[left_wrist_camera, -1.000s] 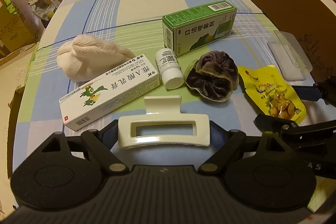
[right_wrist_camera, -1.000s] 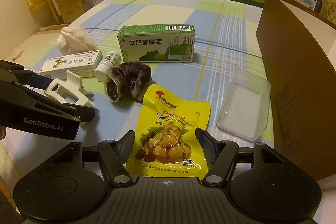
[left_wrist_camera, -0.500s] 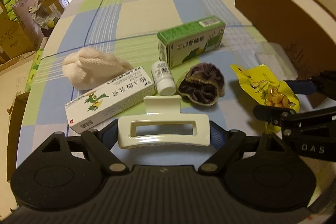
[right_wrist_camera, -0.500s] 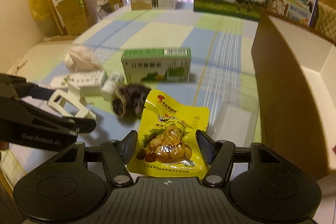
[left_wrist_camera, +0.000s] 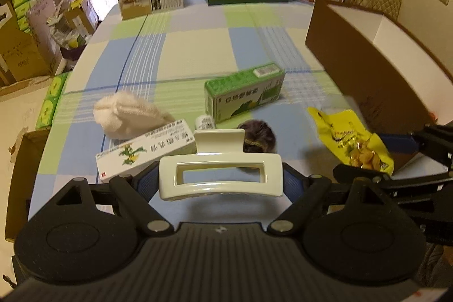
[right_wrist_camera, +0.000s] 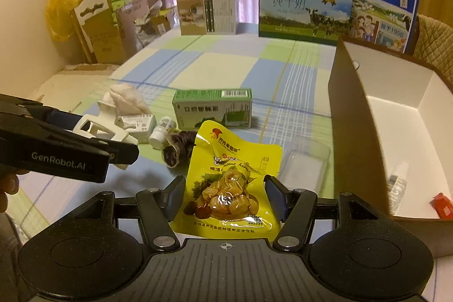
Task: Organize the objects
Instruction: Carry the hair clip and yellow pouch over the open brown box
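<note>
1. The left gripper has its fingers set wide and clamped on the two ends of a cream hair clip, held clear above the counter.
2. The right gripper has its fingers at a middling width, pressed on both sides of a yellow snack pouch, which hangs lifted off the counter.
3. In the right wrist view the left gripper shows at the left edge with the clip in it; in the left wrist view the right gripper shows at the right edge with the pouch.
4. On the counter lie a green box, a white tube box, a small white bottle, a dark scrunchie and a cream cloth, all close together.
5. A clear plastic tray lies just beside the open carton at the right.
6. Inside the carton lie a clear bottle and a small red packet.
7. Milk cartons stand at the counter's far edge.
</note>
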A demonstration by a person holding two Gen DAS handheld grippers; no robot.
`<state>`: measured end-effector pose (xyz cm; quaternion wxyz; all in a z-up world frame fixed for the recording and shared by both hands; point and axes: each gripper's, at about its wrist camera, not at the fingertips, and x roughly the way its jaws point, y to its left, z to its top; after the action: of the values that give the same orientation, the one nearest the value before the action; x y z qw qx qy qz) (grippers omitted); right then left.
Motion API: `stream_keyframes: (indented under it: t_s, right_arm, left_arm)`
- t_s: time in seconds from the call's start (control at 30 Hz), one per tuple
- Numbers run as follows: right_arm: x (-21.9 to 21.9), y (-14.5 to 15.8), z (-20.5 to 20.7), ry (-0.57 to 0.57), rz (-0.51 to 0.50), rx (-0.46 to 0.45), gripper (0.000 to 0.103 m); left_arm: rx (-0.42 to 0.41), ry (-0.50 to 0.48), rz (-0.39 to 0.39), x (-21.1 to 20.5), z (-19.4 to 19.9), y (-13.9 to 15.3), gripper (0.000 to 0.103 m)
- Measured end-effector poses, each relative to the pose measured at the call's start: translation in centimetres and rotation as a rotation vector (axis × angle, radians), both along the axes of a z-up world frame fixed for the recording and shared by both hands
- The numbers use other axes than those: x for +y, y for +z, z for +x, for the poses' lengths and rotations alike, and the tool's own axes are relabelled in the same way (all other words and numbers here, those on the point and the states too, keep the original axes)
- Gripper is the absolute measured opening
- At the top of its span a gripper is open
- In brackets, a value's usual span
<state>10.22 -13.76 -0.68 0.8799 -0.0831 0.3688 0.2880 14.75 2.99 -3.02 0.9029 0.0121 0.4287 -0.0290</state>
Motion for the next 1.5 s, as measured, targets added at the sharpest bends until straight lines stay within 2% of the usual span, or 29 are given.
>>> stream_keyframes:
  t_s: [0.13, 0.3, 0.57, 0.77, 1.0, 1.2, 1.3, 1.5]
  right_arm:
    - [-1.1, 2.2, -0.4, 0.0, 0.022, -0.042, 0.059]
    - [-3.5, 4.5, -1.0, -0.028, 0.037, -0.088, 0.059]
    - [-9.3, 7.5, -0.4, -0.137, 0.043, -0.152, 0.059]
    - [-14.3, 8.5, 1.4, -0.211, 0.026, -0.178, 0.059]
    - [-18.7, 7.8, 2.6, -0.239, -0.016, -0.183, 0.059]
    - [-21.9, 6.2, 4.9, -0.246, 0.0, -0.147, 0.059]
    - [-23.0, 5.2, 6.5, -0.228, 0.019, -0.127, 0.059]
    - [-23.8, 3.3, 10.0, -0.181, -0.009, -0.101, 0.059]
  left_arm:
    - [-0.009, 0.003, -0.023, -0.8, -0.5, 1.4, 0.084]
    - [-0.03, -0.042, -0.049, -3.4, -1.2, 3.0, 0.084]
    - [-0.098, -0.142, -0.081, -8.4, -0.4, 6.1, 0.084]
    - [-0.117, -0.233, -0.093, -13.7, 1.4, 7.3, 0.084]
    - [-0.095, -0.305, -0.119, -19.2, 3.2, 7.0, 0.084]
    - [-0.076, -0.336, -0.124, -22.8, 5.5, 6.1, 0.084]
    - [-0.058, -0.348, -0.118, -24.2, 6.9, 5.4, 0.084]
    - [-0.023, -0.352, -0.091, -26.0, 9.9, 3.7, 0.084]
